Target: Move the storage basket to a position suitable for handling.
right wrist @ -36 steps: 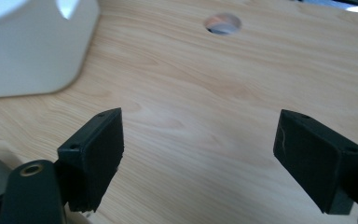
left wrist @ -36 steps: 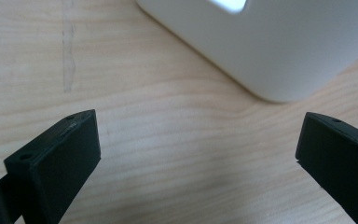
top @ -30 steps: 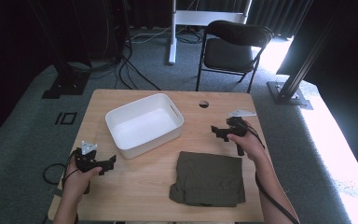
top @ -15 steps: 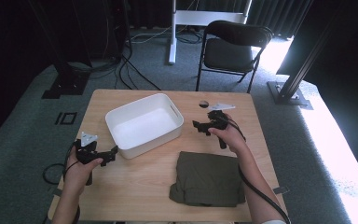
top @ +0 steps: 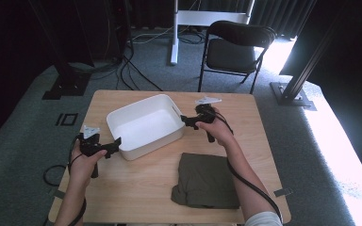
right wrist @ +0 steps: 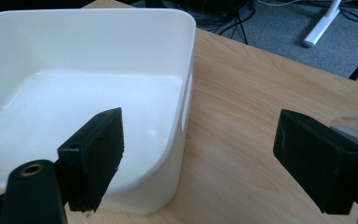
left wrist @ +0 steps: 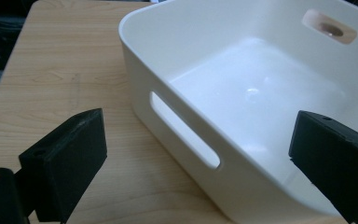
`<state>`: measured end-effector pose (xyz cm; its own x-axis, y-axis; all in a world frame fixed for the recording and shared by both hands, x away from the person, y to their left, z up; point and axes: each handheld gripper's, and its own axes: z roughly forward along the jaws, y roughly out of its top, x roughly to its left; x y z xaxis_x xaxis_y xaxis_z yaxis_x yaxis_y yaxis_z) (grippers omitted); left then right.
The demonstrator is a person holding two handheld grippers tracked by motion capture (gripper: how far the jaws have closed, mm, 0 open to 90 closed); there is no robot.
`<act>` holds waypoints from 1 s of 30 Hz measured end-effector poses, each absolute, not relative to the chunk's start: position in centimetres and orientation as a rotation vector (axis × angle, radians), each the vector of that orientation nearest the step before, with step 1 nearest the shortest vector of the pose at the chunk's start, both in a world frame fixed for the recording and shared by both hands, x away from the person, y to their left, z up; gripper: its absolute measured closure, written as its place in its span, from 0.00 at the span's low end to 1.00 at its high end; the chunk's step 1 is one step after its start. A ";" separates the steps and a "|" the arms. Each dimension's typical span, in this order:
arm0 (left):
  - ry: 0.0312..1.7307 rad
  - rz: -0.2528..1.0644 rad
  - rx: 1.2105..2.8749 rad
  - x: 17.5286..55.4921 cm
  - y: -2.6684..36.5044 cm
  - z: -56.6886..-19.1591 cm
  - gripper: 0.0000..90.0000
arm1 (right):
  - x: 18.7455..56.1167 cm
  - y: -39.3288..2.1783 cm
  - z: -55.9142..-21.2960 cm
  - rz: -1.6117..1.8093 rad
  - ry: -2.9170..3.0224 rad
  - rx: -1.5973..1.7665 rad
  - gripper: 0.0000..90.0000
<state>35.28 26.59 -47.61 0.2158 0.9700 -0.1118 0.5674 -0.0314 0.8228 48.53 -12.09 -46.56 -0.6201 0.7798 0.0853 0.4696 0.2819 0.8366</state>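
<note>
An empty white bin point(top: 143, 126) with slot handles sits on the wooden table point(top: 136, 193). A folded olive-green cloth point(top: 207, 181) lies near the front edge, right of centre. My left gripper point(top: 115, 143) is open at the bin's near-left corner, its jaws spread to either side of the bin wall point(left wrist: 186, 135) with the handle slot. My right gripper point(top: 185, 120) is open at the bin's right side, its jaws straddling the bin's corner point(right wrist: 179, 107) with nothing held.
A small white tag point(top: 208, 100) lies at the table's far edge behind the right hand. A black folding chair point(top: 235, 49) stands beyond the table, with cables on the grey carpet. Bare tabletop lies left of the cloth.
The right gripper has swung left from the table's right side to the bin's right wall. The left gripper has moved right toward the bin's near corner.
</note>
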 end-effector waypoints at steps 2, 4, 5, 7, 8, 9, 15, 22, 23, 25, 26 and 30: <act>1.452 0.650 1.712 35.6 26.4 -47.7 0.06 | 48.9 -11.5 -46.7 1.258 2.217 1.127 0.18; 1.456 0.651 1.706 35.8 26.3 -47.8 0.07 | 49.2 -10.9 -46.9 1.262 2.214 1.125 0.22; 1.461 0.656 1.707 35.9 26.2 -47.9 0.07 | 49.2 -10.6 -47.0 1.254 2.209 1.118 0.25; 1.463 0.670 1.705 36.1 26.1 -48.1 0.09 | 49.4 -10.2 -47.3 1.232 2.202 1.109 0.28; 1.468 0.676 1.700 36.2 26.0 -48.1 0.09 | 49.5 -10.1 -47.4 1.221 2.202 1.111 0.33; 1.469 0.685 1.703 36.2 25.9 -48.2 0.13 | 49.6 -10.0 -47.5 1.209 2.199 1.120 0.35; 1.485 0.716 1.706 36.7 25.5 -48.8 0.19 | 50.2 -9.5 -47.8 1.195 2.208 1.137 0.50; 1.519 0.729 1.702 37.1 25.2 -49.5 0.28 | 51.2 -8.4 -48.5 1.135 2.217 1.142 0.66; 1.525 0.732 1.707 37.2 25.0 -49.7 0.40 | 51.3 -8.0 -48.6 1.136 2.224 1.123 0.73; 1.514 0.707 1.700 37.3 25.0 -49.8 0.45 | 51.4 -7.8 -48.6 1.133 2.230 1.123 0.75; 1.522 0.676 1.692 37.4 24.8 -49.9 0.51 | 51.4 -7.7 -48.7 1.114 2.224 1.120 0.81; 1.558 0.638 1.658 37.6 24.4 -50.3 0.55 | 51.3 -7.4 -48.7 1.093 2.220 1.154 0.89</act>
<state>37.62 24.45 -50.28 0.1310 0.9815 -0.1393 0.6023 0.0328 0.7976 51.25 -7.35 -48.74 -0.5740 0.8189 -0.0006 0.4987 0.3501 0.7929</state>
